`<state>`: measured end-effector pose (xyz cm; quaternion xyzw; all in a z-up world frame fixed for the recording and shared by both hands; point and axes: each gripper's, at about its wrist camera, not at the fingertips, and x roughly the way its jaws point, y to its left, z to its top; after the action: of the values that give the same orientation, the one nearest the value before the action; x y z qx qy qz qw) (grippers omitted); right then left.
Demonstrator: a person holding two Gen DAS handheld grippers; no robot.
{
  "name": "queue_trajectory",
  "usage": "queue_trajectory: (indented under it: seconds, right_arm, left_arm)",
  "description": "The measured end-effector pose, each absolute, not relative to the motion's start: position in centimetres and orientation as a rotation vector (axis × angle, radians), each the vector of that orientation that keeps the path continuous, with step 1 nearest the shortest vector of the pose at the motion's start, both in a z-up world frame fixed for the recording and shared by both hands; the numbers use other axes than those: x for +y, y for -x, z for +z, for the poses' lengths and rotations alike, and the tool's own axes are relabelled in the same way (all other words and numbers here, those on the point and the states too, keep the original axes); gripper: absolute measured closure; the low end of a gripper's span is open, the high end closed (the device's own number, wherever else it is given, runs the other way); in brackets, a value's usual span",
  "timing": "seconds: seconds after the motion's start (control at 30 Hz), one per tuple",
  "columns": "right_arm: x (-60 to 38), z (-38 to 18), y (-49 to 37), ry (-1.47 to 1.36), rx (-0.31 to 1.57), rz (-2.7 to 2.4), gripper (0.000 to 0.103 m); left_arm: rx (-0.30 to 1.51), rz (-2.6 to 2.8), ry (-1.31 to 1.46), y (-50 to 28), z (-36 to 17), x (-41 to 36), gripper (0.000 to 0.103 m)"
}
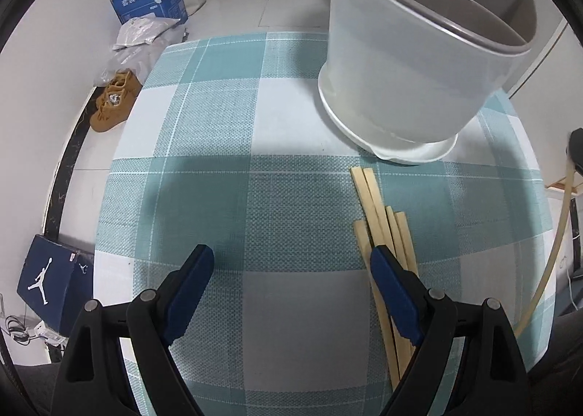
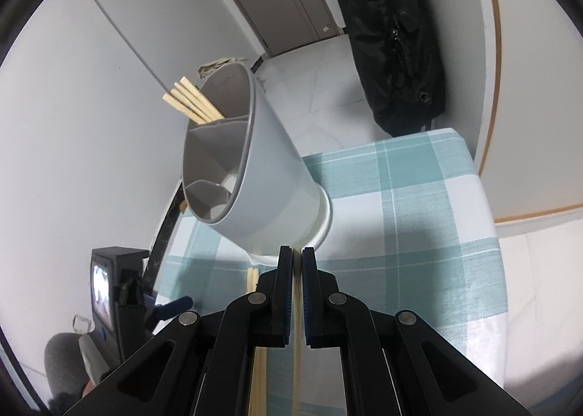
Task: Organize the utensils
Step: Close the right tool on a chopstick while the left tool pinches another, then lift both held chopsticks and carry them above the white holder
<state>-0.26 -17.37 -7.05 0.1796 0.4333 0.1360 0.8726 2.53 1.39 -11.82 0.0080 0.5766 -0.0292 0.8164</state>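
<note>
The right gripper (image 2: 297, 252) has its fingers closed on 1 chopstick (image 2: 297, 325), which runs down the lower centre of the right wrist view toward the utensil holder (image 2: 262, 175). The risk, as I judge it: a thin stick pinched this way could pivot or slip, miss the rim, or nudge the light holder on its white saucer (image 2: 324, 226).

The holder is divided into compartments; the one at its upper left holds about 4 chopsticks (image 2: 189, 102), and the others look empty.

The left gripper (image 1: 291, 259) hangs with fingers open and grips nothing. Loose chopsticks (image 1: 382, 223) lie on the checked counter (image 1: 226, 124) at lower right of the left wrist view, beside its right finger.
</note>
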Motion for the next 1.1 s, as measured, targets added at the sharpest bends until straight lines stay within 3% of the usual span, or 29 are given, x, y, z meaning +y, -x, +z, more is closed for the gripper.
queue_trajectory:
  seconds: [0.33, 0.5, 0.77, 0.83, 1.1]
  right_arm:
    - [-17.0, -6.6, 0.2, -0.363, 0.895, 0.290, 0.099]
    - [-17.5, -6.5, 0.1, -0.364, 0.885, 0.283, 0.099]
    - [-17.8, -6.2, 0.0, -0.372, 0.881, 0.285, 0.099]
    - [-17.9, -6.1, 0.0, -0.373, 0.875, 0.283, 0.099]
    - [-18.2, -6.1, -0.1, -0.377, 0.867, 0.277, 0.099]
  left_arm:
    - [1.233, -0.045, -0.058, -3.2, -11.9, 0.1, 0.021]
    - [1.231, -0.075, -0.046, -3.1, -11.7, -0.1, 0.039]
    - [1.210, -0.132, -0.066, -2.7, -11.3, -0.7, 0.090]
    - [1.207, -0.140, -0.050, -2.9, -11.3, -0.5, 0.098]
    - [1.171, -0.173, 0.012, -3.1, -10.7, 0.2, 0.101]
